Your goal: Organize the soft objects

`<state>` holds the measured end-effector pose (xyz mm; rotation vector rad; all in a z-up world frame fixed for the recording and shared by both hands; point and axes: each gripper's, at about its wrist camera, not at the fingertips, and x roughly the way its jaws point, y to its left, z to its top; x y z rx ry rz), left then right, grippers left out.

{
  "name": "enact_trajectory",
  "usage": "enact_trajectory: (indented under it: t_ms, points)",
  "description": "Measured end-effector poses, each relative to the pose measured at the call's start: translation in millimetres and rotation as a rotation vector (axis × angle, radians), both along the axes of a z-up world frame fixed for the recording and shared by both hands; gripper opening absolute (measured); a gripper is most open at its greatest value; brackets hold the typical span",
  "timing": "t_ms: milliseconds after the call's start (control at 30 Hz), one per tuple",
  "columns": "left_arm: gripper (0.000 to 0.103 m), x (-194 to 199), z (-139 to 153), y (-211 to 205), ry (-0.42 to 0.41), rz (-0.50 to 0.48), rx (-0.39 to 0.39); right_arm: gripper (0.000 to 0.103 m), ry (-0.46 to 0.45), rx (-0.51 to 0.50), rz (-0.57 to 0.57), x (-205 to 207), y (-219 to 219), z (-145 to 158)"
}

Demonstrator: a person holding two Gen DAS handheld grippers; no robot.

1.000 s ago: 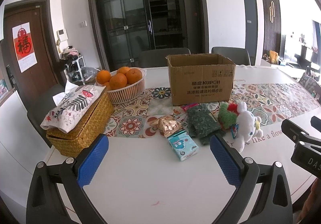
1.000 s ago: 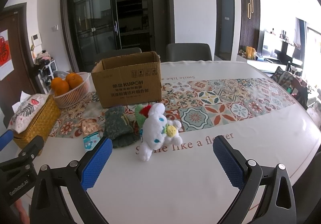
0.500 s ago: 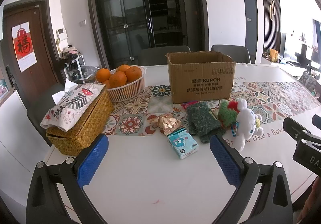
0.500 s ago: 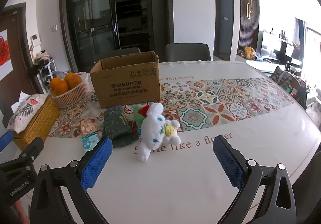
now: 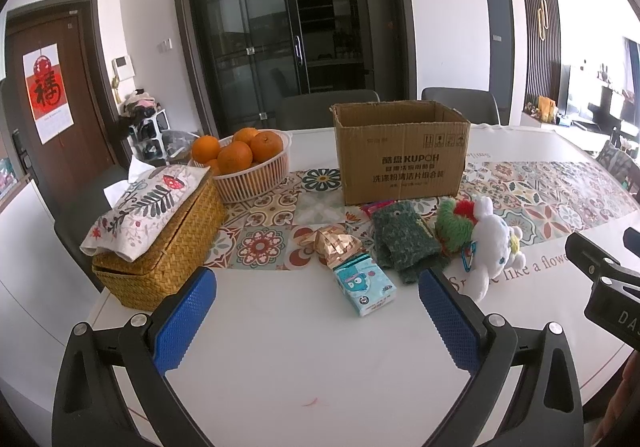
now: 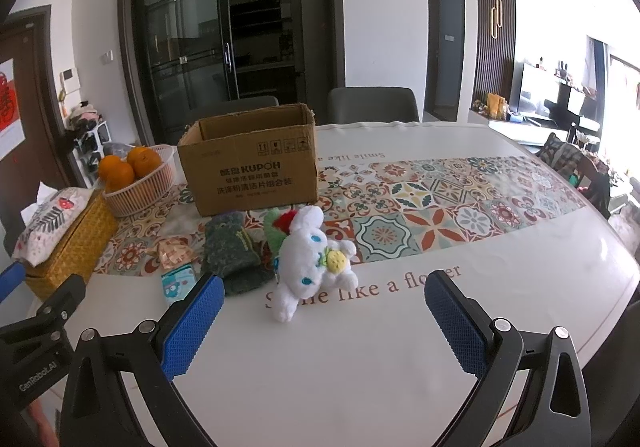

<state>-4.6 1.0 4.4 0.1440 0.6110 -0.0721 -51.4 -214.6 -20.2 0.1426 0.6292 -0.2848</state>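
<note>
We hover both grippers, the left gripper [image 5: 316,315] and right gripper [image 6: 320,323], jaws spread and empty, before the first pick: the white plush [image 6: 310,259] at twelve o'clock needs closing in, cardboard box [image 6: 248,163] beyond at eleven.

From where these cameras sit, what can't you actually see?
- Inside of the cardboard box: hidden by its front wall in both views.
- Pink item: mostly covered by the green knitted piece, left view.
- Green-red fuzzy toy: partly behind the white plush, right view.
</note>
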Motion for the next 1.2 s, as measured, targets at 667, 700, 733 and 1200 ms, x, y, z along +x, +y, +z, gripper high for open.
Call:
enact_trajectory:
  t_ms: [667, 700, 733, 1200]
  points:
    - [0.103, 3, -13, 1, 0.042, 0.012, -0.018, 0.102, 0.008, 0.006, 0.002, 1, 0, -4]
    - [0.103, 4, -16, 2, 0.053, 0.015, -0.025, 0.102, 0.011, 0.008, 0.003, 1, -1, -6]
    - [0.103, 6, -18, 3, 0.066, 0.017, -0.031, 0.102, 0.015, 0.011, 0.002, 2, 0, -8]
    - [0.103, 60, -63, -10, 0.202, 0.043, -0.071, 0.102, 0.089, 0.099, 0.016, 46, -10, -49]
